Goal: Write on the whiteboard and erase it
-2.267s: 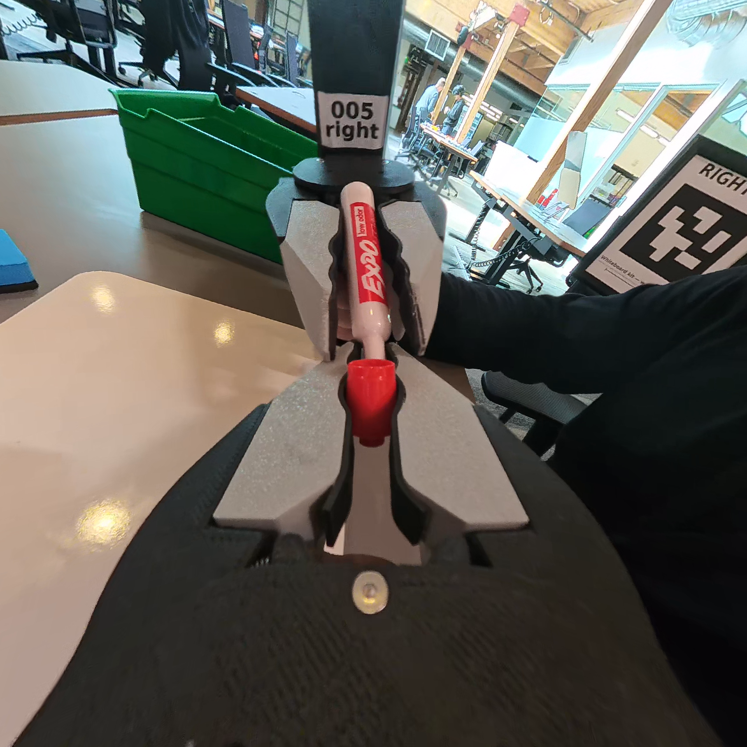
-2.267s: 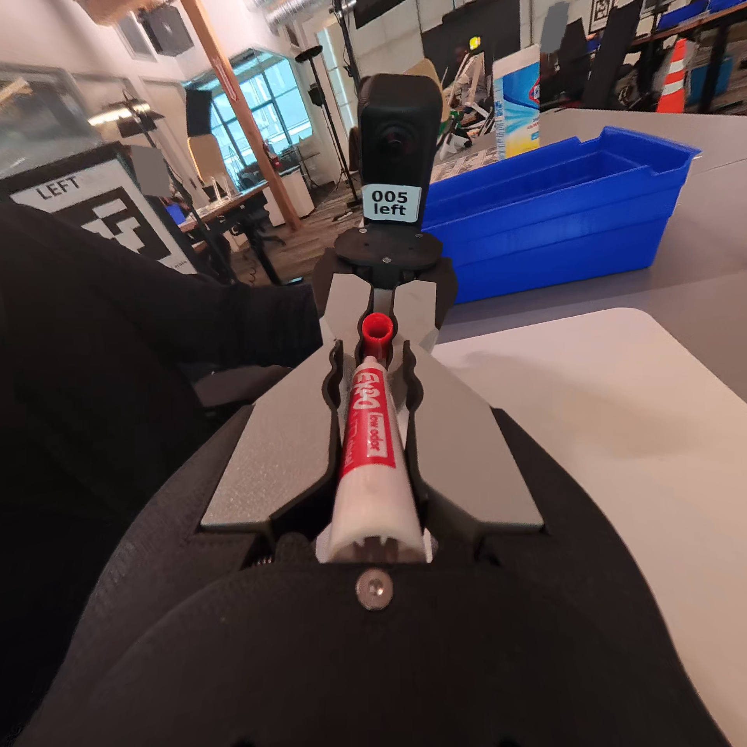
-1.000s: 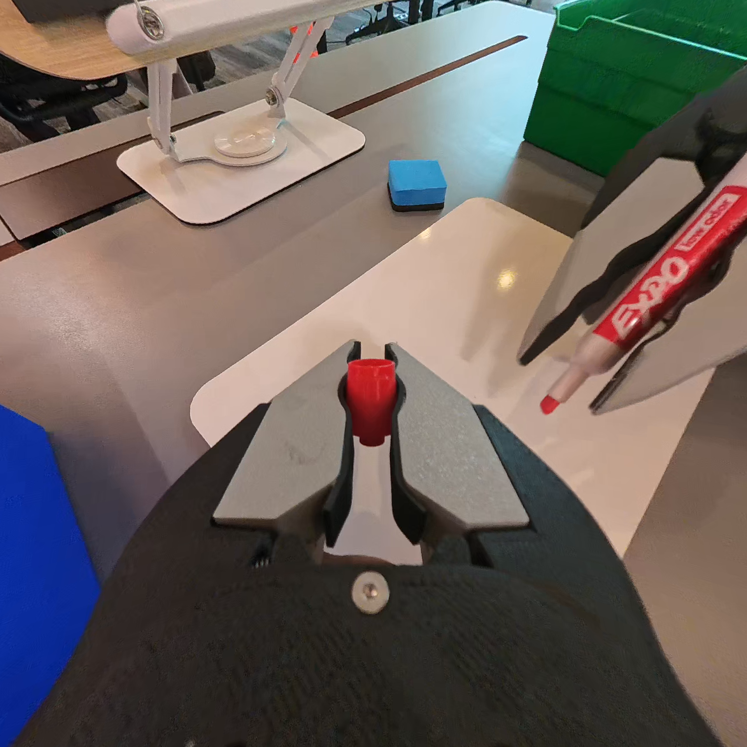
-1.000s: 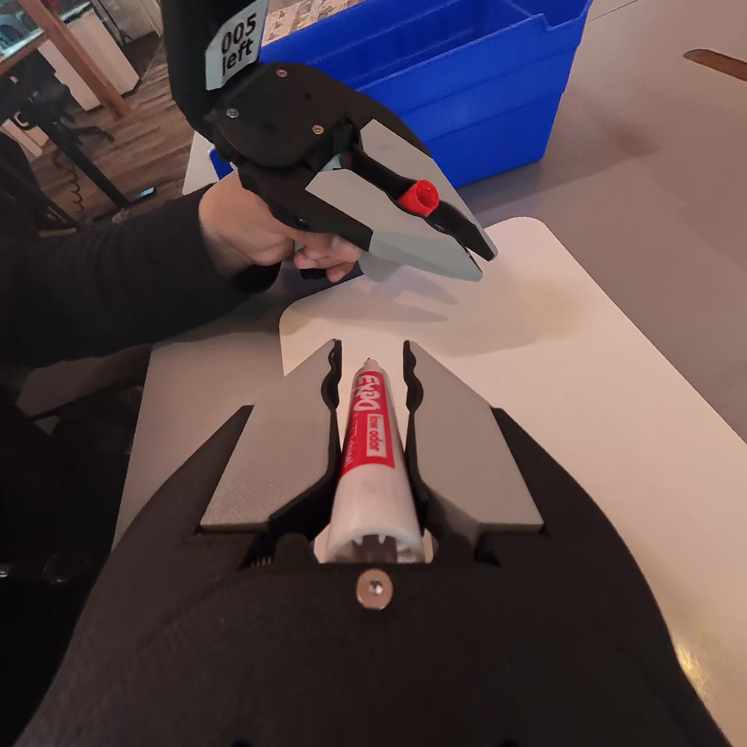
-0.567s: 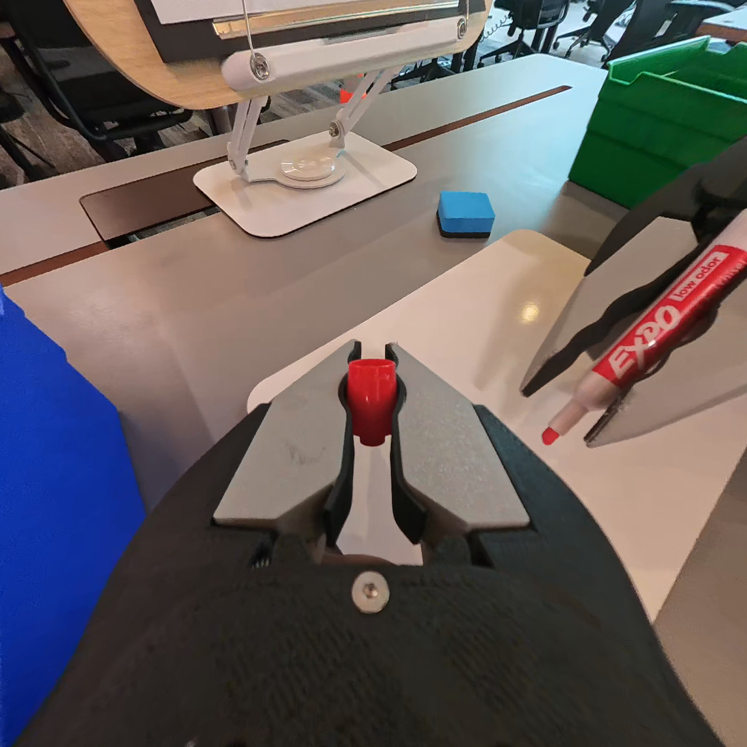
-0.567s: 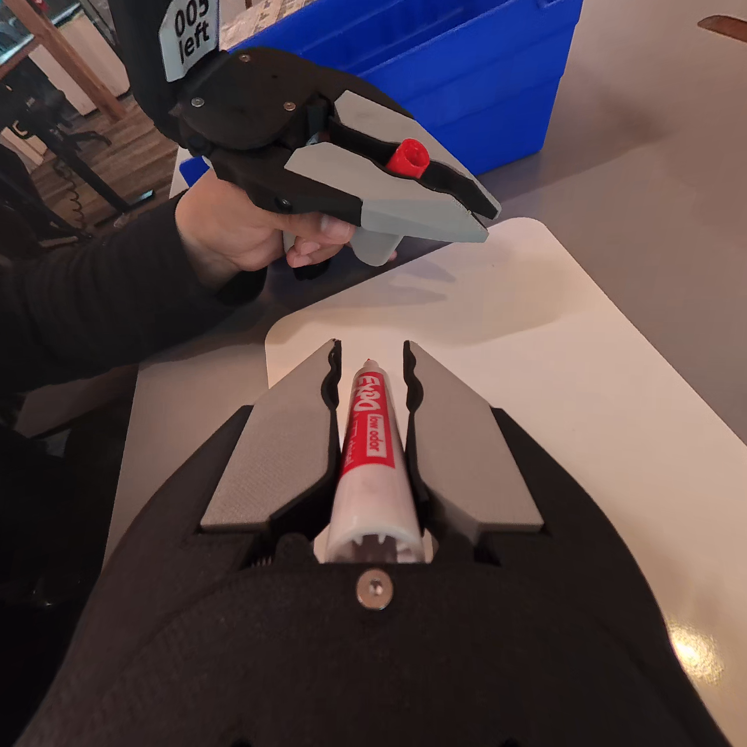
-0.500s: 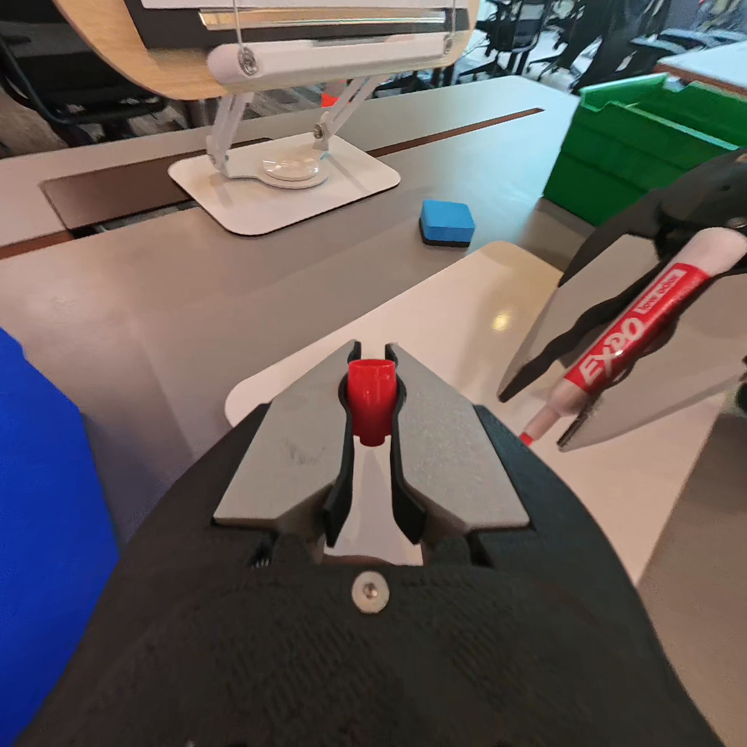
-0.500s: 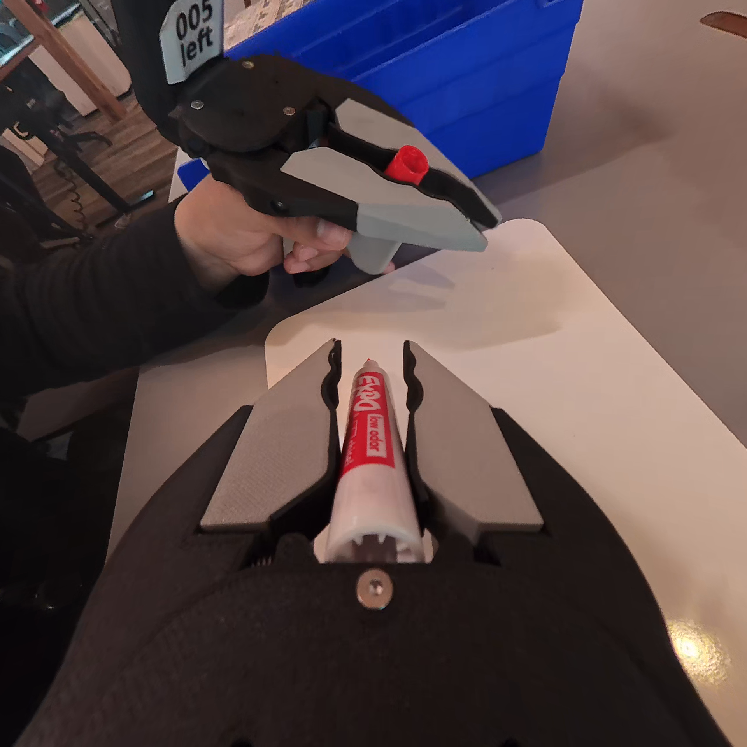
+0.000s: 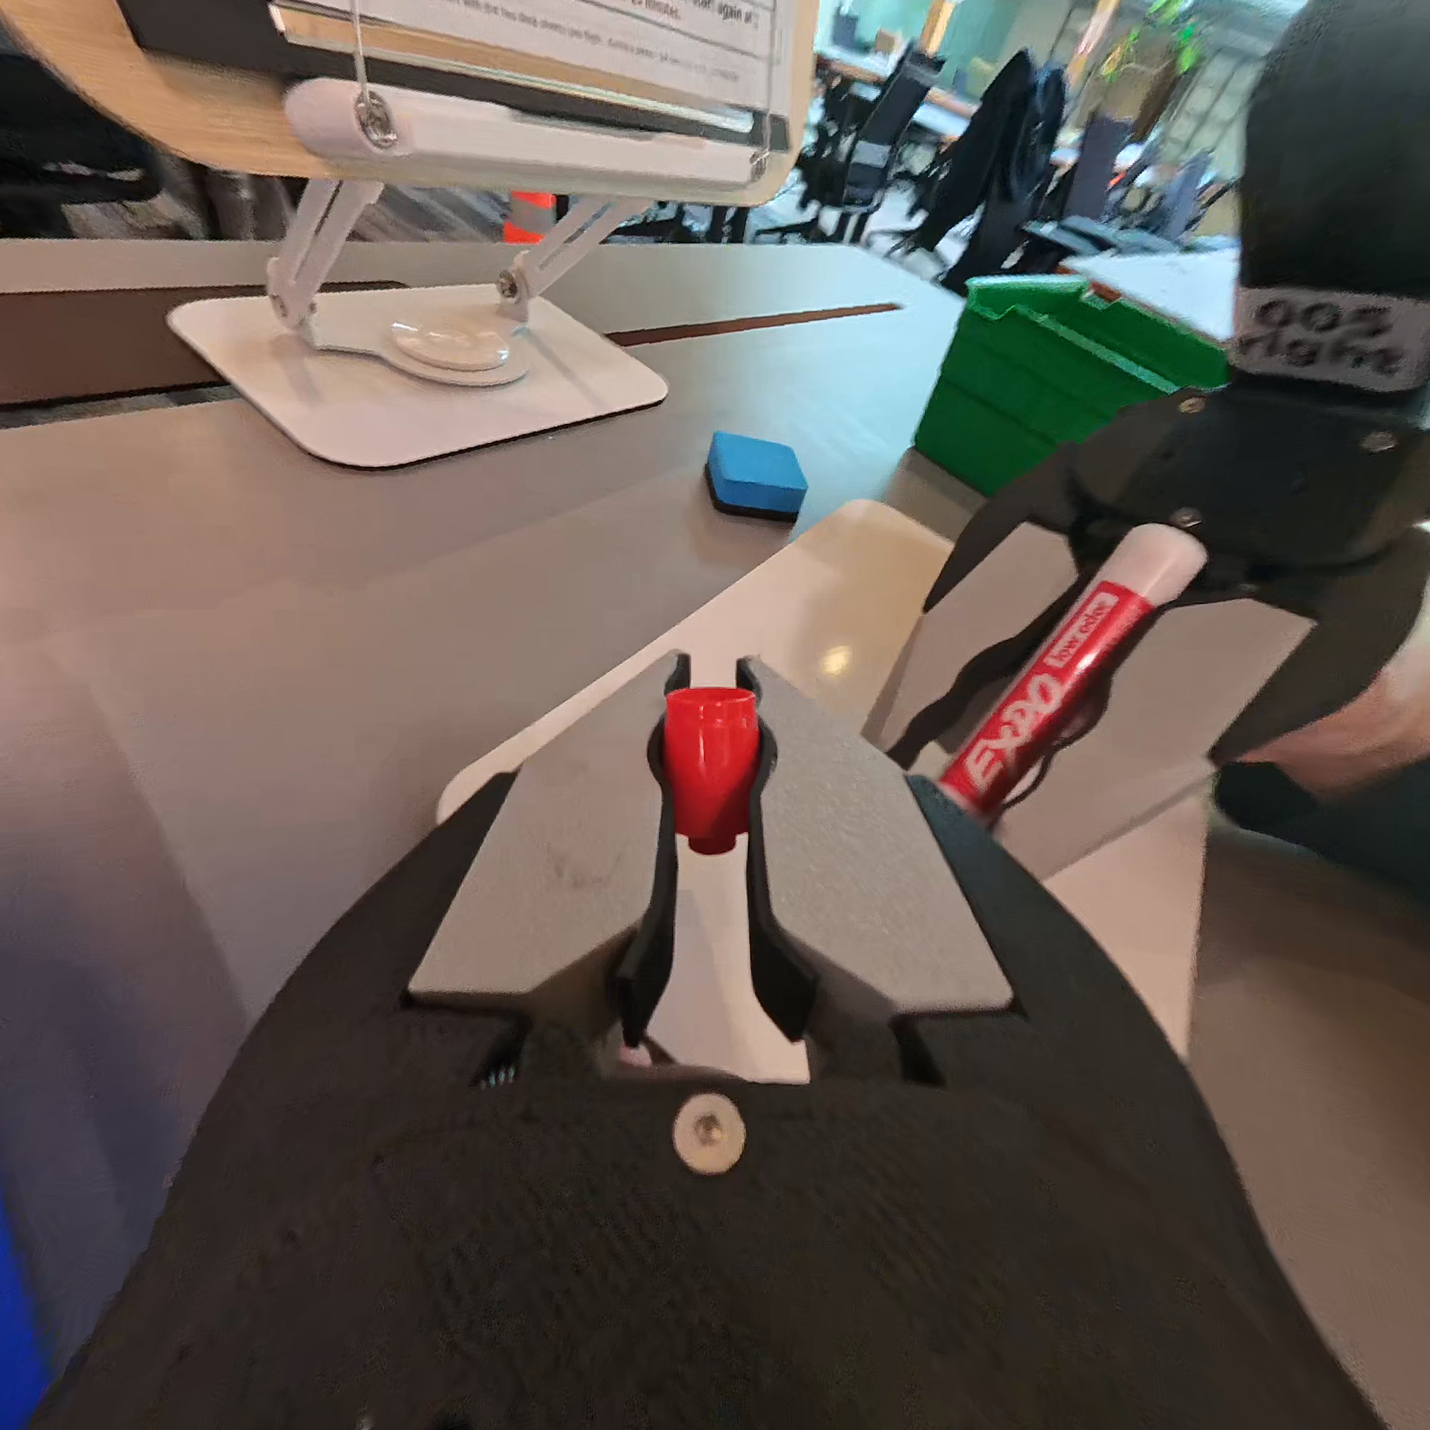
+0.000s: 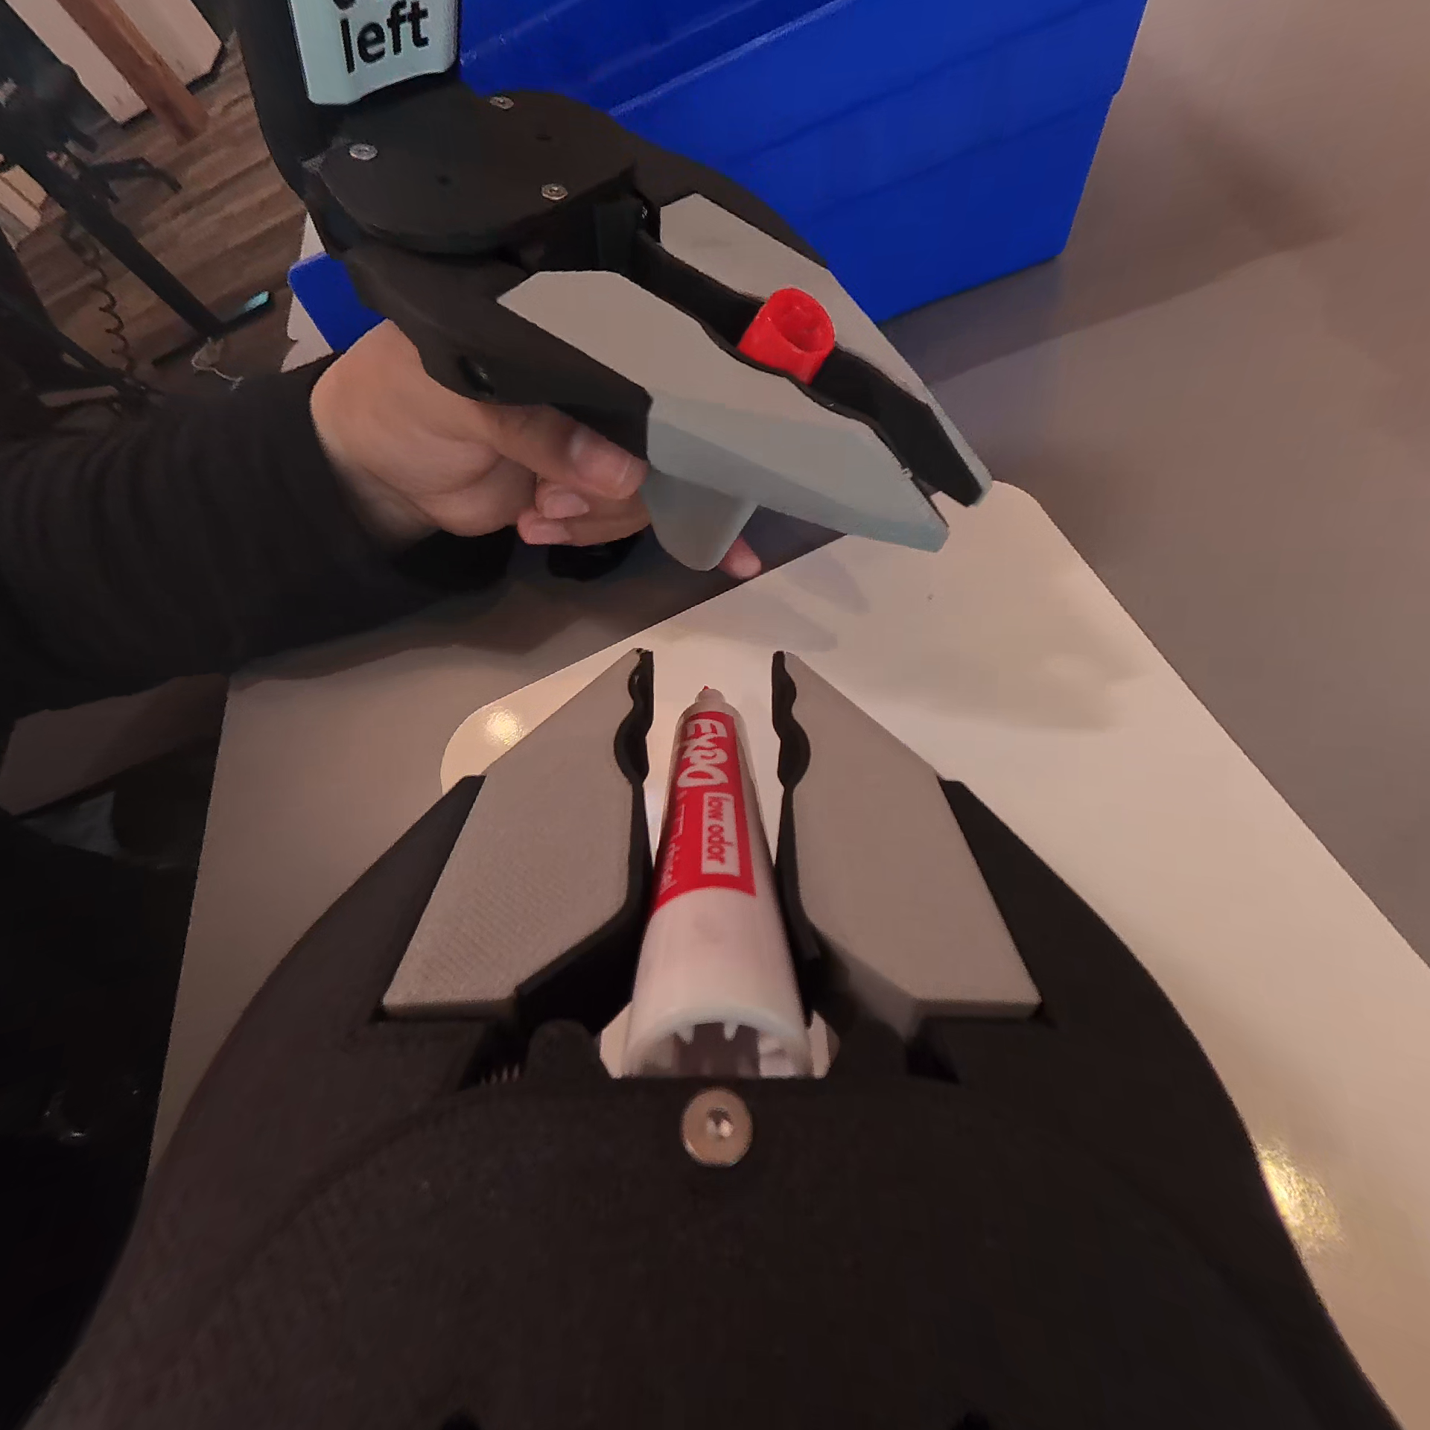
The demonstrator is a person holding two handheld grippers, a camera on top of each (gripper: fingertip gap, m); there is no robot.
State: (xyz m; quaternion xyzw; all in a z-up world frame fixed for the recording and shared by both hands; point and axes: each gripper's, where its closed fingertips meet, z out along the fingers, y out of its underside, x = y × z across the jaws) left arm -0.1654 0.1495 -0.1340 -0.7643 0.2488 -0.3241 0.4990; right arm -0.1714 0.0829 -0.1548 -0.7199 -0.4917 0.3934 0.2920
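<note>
Left claw (image 9: 708, 665): narrow, clamped on the red marker cap (image 9: 708, 754); cap's open end faces forward, away from the camera.
Right claw (image 10: 712, 658): narrow, clamped on the marker (image 10: 708, 843); white barrel with a red printed label, long axis running along the fingers, red tip pointing forward and down at the whiteboard.
Whiteboard (image 10: 1083, 774): white, rounded corners, lying flat on the grey desk (image 9: 309, 619); both claws hang over its near end.
Marker tip: hidden behind the left claw body in the left wrist view; contact with the board cannot be told.
Left wrist view only: blue eraser (image 9: 754, 484) on the desk just beyond the whiteboard's far corner; green bin (image 9: 1060, 387) farther right; white stand (image 9: 418, 371) carrying a printed sheet at the back.
Right wrist view only: hand (image 10: 464, 464) gripping the left claw's handle; blue bin (image 10: 890, 139) behind.
Labels: white tag on each claw body.
</note>
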